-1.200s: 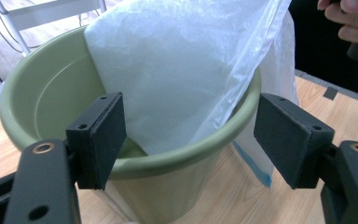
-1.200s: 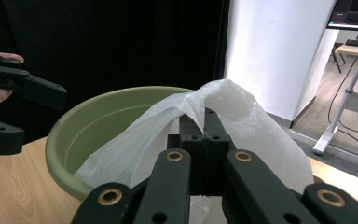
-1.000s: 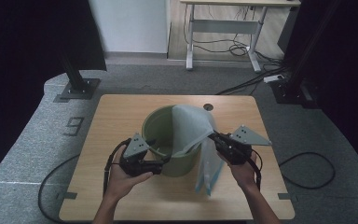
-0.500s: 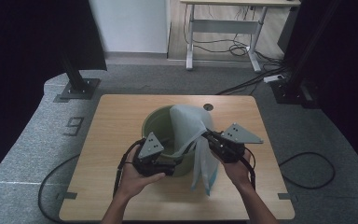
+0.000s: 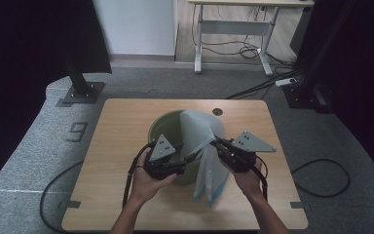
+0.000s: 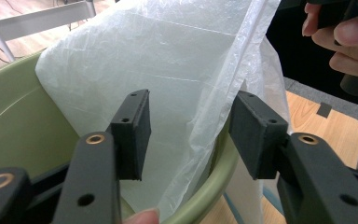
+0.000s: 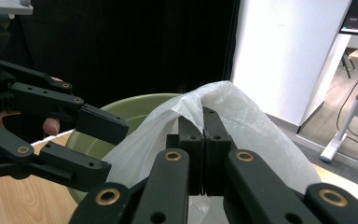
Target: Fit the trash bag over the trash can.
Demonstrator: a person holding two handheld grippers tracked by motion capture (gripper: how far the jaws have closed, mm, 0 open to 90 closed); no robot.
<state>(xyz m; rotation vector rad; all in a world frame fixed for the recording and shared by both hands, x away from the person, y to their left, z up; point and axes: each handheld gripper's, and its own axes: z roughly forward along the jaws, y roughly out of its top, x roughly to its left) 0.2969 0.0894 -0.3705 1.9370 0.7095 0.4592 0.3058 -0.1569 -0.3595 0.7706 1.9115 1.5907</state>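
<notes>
From the high view, a round olive-green bin stands on the wooden table, a thin translucent plastic bag draped over the bin's rim on the person's side, its long axis running from inside the bin down over the rim toward the table's near edge. The right gripper pinches the bag just above the rim; the left gripper sits at the rim beside it, the nearer of the two to the bag's loose edge.

In the left gripper view, the left gripper's ribbed black pads stand spread, having just been closing, with a crinkled fold of the bag and the bin's smooth, rounded rim lying between them, neither pad yet pressing. The coming pinch likely turns on this: the film hangs straight ahead, across the rim.

In the right gripper view, the right gripper is pressed together on a gathered ridge of the bag, the film rising in a peak above the bin, with the left gripper spread just beside it.
</notes>
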